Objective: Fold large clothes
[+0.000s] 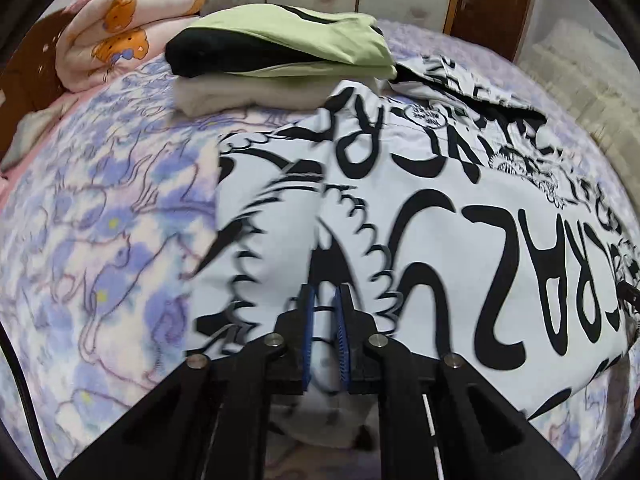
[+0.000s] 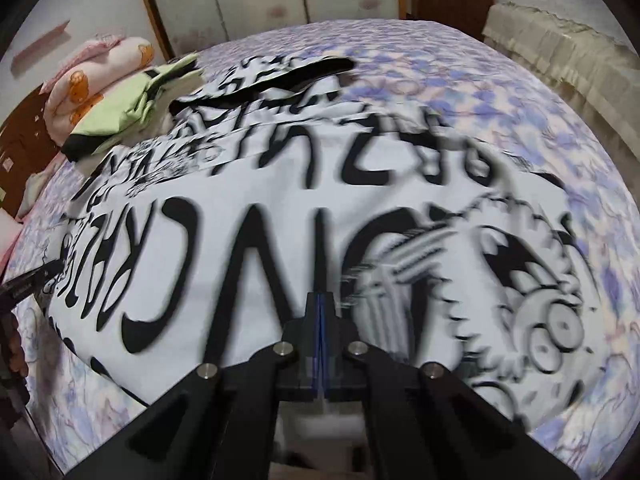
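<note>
While the big white shirt with black lettering (image 1: 420, 184) lies spread across the bed (image 1: 100, 208), both grippers hold onto its near edge. The left gripper (image 1: 325, 312) is pinched down on a bunched ridge of the cloth, which shows between its blue pads (image 1: 306, 332). The right gripper (image 2: 320, 308) is clenched tight, its jaws pressed together, and the white cloth runs right up to and beneath them; I judge it has the hem nipped, though the blur makes the exact hold hard to see.

As for progress, I would say this garment is only at the start of its folding. It lies mostly flat and open, the print reading upside down from where the person stands, its dark collar (image 2: 288, 70) at the far end, with one flap turned over near that end. No clean fold has been made across the body yet.

Some work looks finished already: a folded stack (image 1: 280, 60) sits at the far side of the bed, a green and black piece on top of a cream one, touching the shirt's far edge. A rolled pink quilt with orange bears (image 1: 120, 28) rests behind it, by the headboard.

What remains, by my reckoning, is to carry the held edge over toward the collar, fold again, and set it with the stack.
</note>
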Available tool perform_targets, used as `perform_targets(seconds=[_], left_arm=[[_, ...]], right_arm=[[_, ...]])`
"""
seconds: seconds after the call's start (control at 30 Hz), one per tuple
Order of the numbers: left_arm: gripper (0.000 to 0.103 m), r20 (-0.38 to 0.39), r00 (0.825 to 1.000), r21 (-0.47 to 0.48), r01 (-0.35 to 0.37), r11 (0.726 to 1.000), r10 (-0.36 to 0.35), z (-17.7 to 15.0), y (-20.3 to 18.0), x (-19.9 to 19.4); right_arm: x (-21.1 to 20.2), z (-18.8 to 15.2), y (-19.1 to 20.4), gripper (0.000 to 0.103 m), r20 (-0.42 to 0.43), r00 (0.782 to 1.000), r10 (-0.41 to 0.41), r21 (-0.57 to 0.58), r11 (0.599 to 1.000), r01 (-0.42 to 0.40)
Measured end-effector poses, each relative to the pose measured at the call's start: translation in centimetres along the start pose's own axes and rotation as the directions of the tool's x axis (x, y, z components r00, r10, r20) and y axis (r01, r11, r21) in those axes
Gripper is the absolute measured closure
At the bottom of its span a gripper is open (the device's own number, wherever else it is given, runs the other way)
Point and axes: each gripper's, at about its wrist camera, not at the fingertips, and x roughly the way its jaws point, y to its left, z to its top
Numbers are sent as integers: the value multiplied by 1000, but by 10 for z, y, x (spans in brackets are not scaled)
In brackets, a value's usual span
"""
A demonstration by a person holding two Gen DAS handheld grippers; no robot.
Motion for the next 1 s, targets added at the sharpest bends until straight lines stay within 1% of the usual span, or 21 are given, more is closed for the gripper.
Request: perform_targets(seconds=[0.03,0.1,0.13,0.17,0.2,0.23,0.3,0.37,0.43,0.47,0.5,0.53,0.57,0.6,0.63,0.67,0.7,0.77,0.8,0.93,1.0], left_arm=[[93,8,1000,-1,-9,1000,9,-1,5,-2],[93,10,1000,-13,-12,1000,12,-2,9,-5],[93,9,1000,-27,-11,1000,11,-1,12,-7],[93,5,1000,-34,-9,999,9,0,13,-8],[93,0,1000,-43,-7,999,7,0,16,-9],[93,-2,1000,-50,-6,999,6,0,18,-10],[93,-17,1000,-57,-6,998,5,3,19,-11],[91,-37,999,-68,8,998,-10,4,20,-15],[84,-49,998,-86,30,996,-35,2,24,-22],[74,-53,997,-96,47,994,-52,1,25,-26],[61,-53,996,-109,68,992,-74,0,26,-30],[53,-47,994,-122,90,988,-96,-3,28,-36],[37,-41,994,-126,91,988,-96,-4,29,-40],[24,-33,996,-127,72,989,-77,-6,29,-46],[21,-26,998,-126,55,990,-59,-8,30,-51],[21,-16,999,-124,50,991,-52,-11,31,-56],[21,-15,998,-123,59,991,-62,-13,32,-58],[21,-40,995,-146,81,986,-88,-19,37,-59],[21,-53,993,-162,96,982,-106,-23,41,-57],[21,-111,981,-253,129,959,-161,-41,52,-39],[21,-133,967,-312,168,935,-219,-50,58,-26]], right_arm=[[-2,-1,-13,103,6,993,-118,-11,993,118],[-2,-2,-46,103,-4,968,-251,15,968,251],[-3,-5,-65,103,-17,964,-266,51,962,266],[-6,-7,-83,103,-25,972,-232,97,968,233],[-11,-9,-102,103,-29,987,-160,165,973,163],[-17,-10,-112,103,-29,990,-136,206,969,139],[-29,-10,-117,103,-29,988,-153,223,962,156],[-39,-11,-118,100,-33,990,-140,229,963,144],[-48,-15,-119,99,-33,993,-113,256,960,118],[-52,-17,-120,97,-30,995,-94,275,957,99],[-57,-21,-123,91,-23,997,-68,301,951,72],[-60,-24,-121,87,-19,998,-54,315,947,57],[-62,-26,-123,82,-13,999,-36,334,942,38],[-67,-30,-124,78,-9,1000,-24,350,936,25],[-71,-35,-124,76,-10,1000,-22,360,933,24],[-73,-37,-124,69,-14,1000,-28,369,929,31],[-75,-40,-125,59,-16,999,-35,375,926,39],[-82,-47,-128,49,-13,999,-32,400,916,34],[-83,-52,-131,46,-13,1000,-15,423,906,19],[-69,-66,-141,46,-52,996,73,505,862,-37],[-58,-72,-144,46,-58,991,122,549,833,-70]])
